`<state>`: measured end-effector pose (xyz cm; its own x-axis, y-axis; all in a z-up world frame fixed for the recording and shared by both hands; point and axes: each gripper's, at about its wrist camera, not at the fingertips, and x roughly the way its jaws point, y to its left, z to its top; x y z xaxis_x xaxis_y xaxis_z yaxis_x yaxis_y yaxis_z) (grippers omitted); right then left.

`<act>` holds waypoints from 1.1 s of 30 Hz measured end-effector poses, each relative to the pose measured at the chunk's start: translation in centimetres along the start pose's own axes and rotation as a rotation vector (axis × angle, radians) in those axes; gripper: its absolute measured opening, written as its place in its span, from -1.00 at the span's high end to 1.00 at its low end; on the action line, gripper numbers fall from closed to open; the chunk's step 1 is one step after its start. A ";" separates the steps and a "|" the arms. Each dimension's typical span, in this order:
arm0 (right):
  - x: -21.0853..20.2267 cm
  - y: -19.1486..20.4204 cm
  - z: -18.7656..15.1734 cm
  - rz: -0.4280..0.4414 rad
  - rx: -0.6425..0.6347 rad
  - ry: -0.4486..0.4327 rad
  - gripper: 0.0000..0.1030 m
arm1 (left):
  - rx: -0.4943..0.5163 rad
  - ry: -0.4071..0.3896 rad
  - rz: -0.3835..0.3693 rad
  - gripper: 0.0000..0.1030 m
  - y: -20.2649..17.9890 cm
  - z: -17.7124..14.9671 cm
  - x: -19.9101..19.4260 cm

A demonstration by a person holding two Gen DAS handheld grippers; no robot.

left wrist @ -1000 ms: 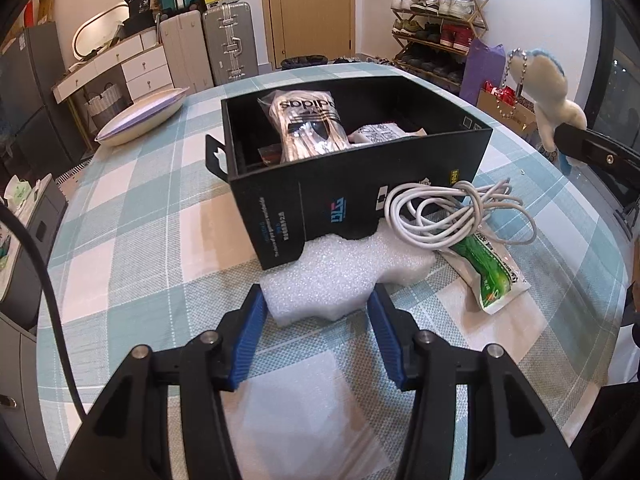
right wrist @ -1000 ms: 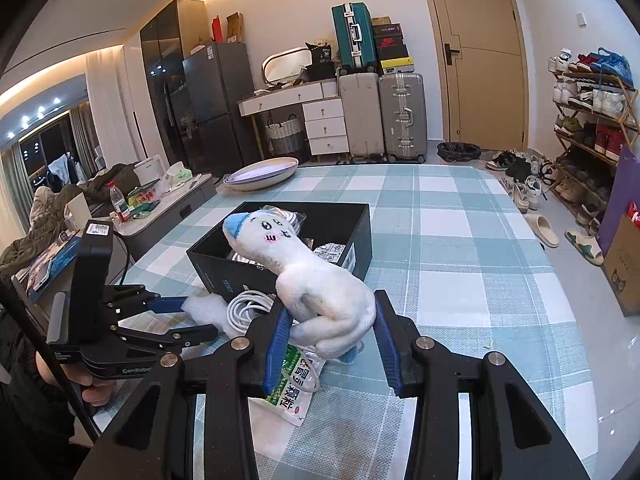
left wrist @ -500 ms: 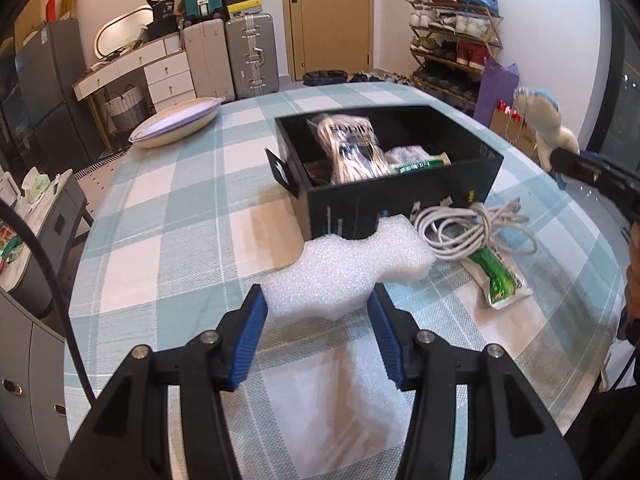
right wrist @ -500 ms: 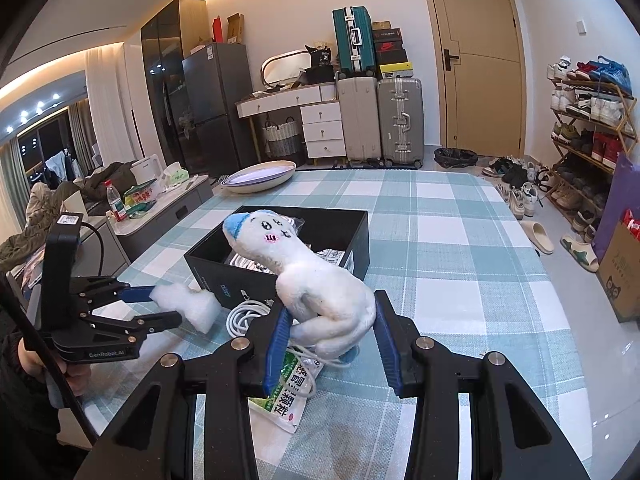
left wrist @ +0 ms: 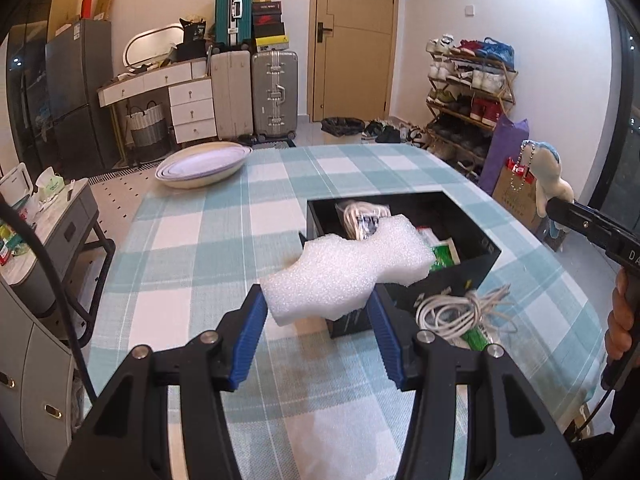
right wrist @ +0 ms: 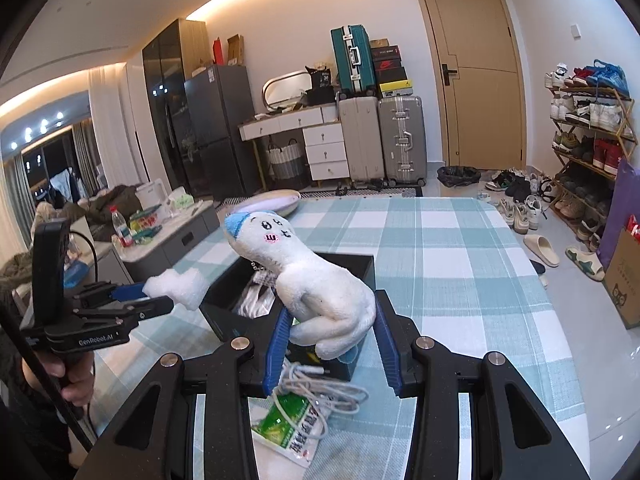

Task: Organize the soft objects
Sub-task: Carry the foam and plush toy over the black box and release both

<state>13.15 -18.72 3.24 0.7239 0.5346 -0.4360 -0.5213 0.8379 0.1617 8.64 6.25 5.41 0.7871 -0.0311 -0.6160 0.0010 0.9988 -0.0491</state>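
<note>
My left gripper (left wrist: 318, 308) is shut on a white foam block (left wrist: 348, 268) and holds it in the air over the near left corner of the black box (left wrist: 486, 250). The foam block (right wrist: 178, 286) and left gripper (right wrist: 148, 298) also show in the right wrist view. My right gripper (right wrist: 330, 330) is shut on a white plush toy (right wrist: 316, 284) with a blue tip, held above the near end of the black box (right wrist: 364, 268). The plush toy (left wrist: 548, 172) also shows at the right of the left wrist view.
The box holds a bagged cable (left wrist: 362, 214) and a green packet (left wrist: 442, 256). A coiled white cable (left wrist: 460, 314) and a green packet (right wrist: 290, 428) lie on the checked tablecloth (left wrist: 208, 248) beside the box. An oval dish (left wrist: 202, 164) sits at the far edge.
My left gripper has lifted the foam block off the table and carried it up over the box corner. My right gripper has moved closer to the box with the plush toy.
</note>
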 end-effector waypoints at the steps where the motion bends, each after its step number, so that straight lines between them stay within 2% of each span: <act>1: 0.0 -0.1 0.3 -0.002 -0.001 -0.007 0.22 | -0.001 -0.006 0.000 0.01 0.0 0.3 0.0; 7: 1.2 -0.2 1.7 -0.015 -0.009 -0.001 0.22 | 0.019 -0.025 0.010 0.01 -0.5 2.1 0.9; 17: 5.3 -0.6 1.6 -0.012 -0.008 0.074 0.22 | 0.024 -0.001 0.026 0.01 -1.2 3.9 4.7; 33: 11.1 0.3 1.1 -0.009 -0.030 0.198 0.22 | 0.056 0.063 0.055 0.01 -2.4 4.3 9.5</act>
<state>21.54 -12.45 -0.58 0.6269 0.4926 -0.6036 -0.5309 0.8371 0.1319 18.74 3.67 3.03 0.7463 0.0233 -0.6652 -0.0055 0.9996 0.0288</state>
